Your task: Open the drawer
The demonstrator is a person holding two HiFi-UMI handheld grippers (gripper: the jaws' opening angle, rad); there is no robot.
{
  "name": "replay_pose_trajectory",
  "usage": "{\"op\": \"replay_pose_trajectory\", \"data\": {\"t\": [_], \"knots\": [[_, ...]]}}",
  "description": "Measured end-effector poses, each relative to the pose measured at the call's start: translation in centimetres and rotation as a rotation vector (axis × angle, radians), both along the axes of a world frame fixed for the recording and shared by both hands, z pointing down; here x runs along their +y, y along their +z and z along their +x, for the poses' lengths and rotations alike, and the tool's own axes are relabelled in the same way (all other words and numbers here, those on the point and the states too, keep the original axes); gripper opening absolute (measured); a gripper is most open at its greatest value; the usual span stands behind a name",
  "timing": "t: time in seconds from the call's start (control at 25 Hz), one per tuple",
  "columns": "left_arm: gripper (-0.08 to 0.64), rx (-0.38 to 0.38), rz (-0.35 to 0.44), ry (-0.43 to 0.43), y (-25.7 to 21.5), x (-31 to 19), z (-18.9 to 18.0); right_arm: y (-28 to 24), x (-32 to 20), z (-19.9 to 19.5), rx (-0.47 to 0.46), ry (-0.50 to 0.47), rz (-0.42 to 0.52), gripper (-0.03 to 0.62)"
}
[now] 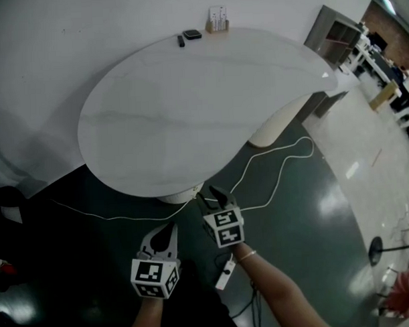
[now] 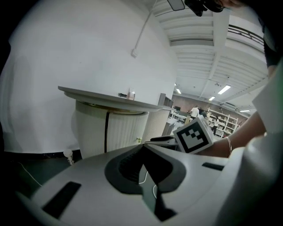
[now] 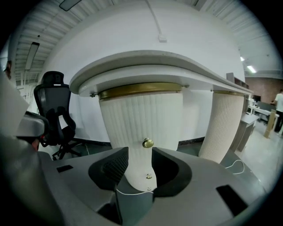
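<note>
A ribbed white pedestal [image 3: 141, 128] under the curved white tabletop [image 1: 189, 106] carries a brass drawer knob [image 3: 147, 143], with two smaller brass knobs [image 3: 149, 176] below it. My right gripper [image 3: 140, 161] is open and faces this pedestal; the knob shows in the gap between its jaws, some way ahead and untouched. In the head view the right gripper [image 1: 211, 195] hangs just short of the pedestal base [image 1: 179, 194]. My left gripper [image 1: 169, 229] sits lower and to the left, jaws closed together on nothing. In its own view the left gripper [image 2: 143, 152] points past the pedestal [image 2: 108, 132], beside the right gripper's marker cube [image 2: 193, 134].
A white cable [image 1: 278, 167] loops over the dark floor by a second pedestal [image 1: 277, 123]. A white remote-like item [image 1: 225, 273] lies on the floor near my right forearm. A black office chair [image 3: 55, 110] stands left of the pedestal. Small dark objects [image 1: 192, 34] rest at the table's far edge.
</note>
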State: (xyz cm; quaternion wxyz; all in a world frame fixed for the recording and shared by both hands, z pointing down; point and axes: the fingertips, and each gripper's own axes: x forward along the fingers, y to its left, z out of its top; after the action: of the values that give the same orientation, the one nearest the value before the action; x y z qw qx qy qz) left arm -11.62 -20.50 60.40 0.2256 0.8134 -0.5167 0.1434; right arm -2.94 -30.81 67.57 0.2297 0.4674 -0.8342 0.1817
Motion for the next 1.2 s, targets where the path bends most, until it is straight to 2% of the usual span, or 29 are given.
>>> {"op": "replay_pose_trajectory", "data": {"t": [0.52, 1.0, 1.2], "knots": [[0.002, 0.031, 0.017, -0.024, 3.0, -2.9, -0.7, 2.4, -5.3, -1.4, 0.077, -0.068, 0.027, 0.143], [0.002, 0.040, 0.031, -0.030, 2.5, -3.5, -0.7, 2.6, -5.7, -1.2, 0.121, -0.087, 0.065, 0.112], [0.002, 0.036, 0.028, -0.026, 2.5, -2.7, -0.5, 2.7, -5.3, -1.1, 0.111, -0.058, 0.062, 0.107]]}}
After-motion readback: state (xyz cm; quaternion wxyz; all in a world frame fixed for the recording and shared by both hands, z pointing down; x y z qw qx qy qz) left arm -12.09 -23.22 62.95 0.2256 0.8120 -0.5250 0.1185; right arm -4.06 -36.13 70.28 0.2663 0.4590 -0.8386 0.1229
